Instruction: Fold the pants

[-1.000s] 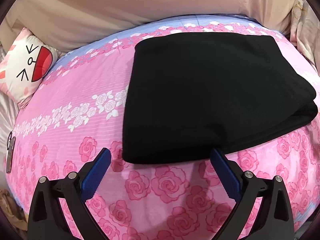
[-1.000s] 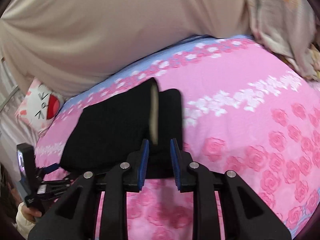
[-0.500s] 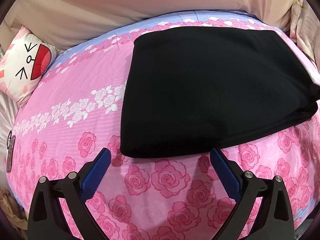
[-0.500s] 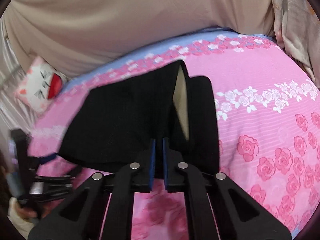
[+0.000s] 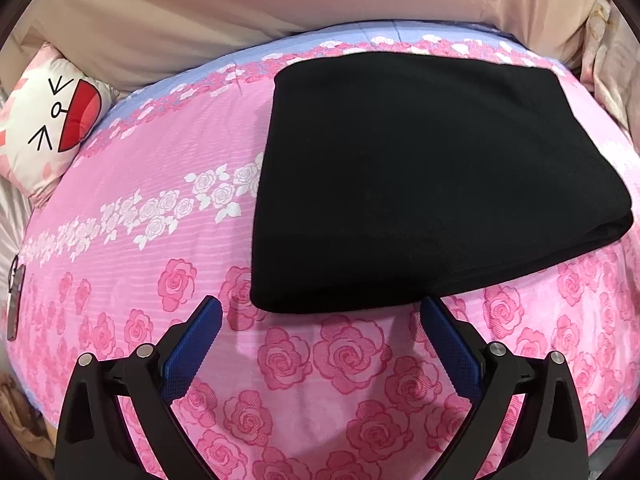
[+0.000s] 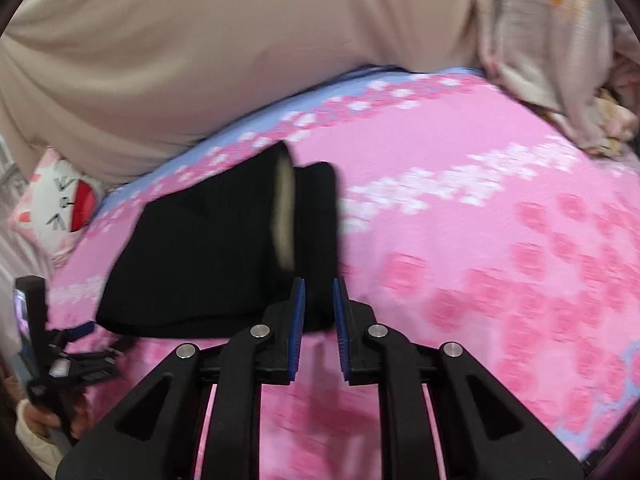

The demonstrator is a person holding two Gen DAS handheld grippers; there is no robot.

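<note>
Black pants are lying folded on the pink rose bedsheet; left gripper is hovering just short of their near edge, jaws spread wide, empty; right gripper is sitting narrow, jaws just been opening, pants edge between its pads, pads apparently not pressing; cat cushion is lying far left.

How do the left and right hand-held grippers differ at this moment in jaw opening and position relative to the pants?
The left hand-held gripper stands wide open; the right hand-held gripper is much narrower and has just been opening. The left sits short of the pants' near edge, touching nothing; the right has a fold of the pants between its tips. Both have blue pads and point down at the bed.
</note>
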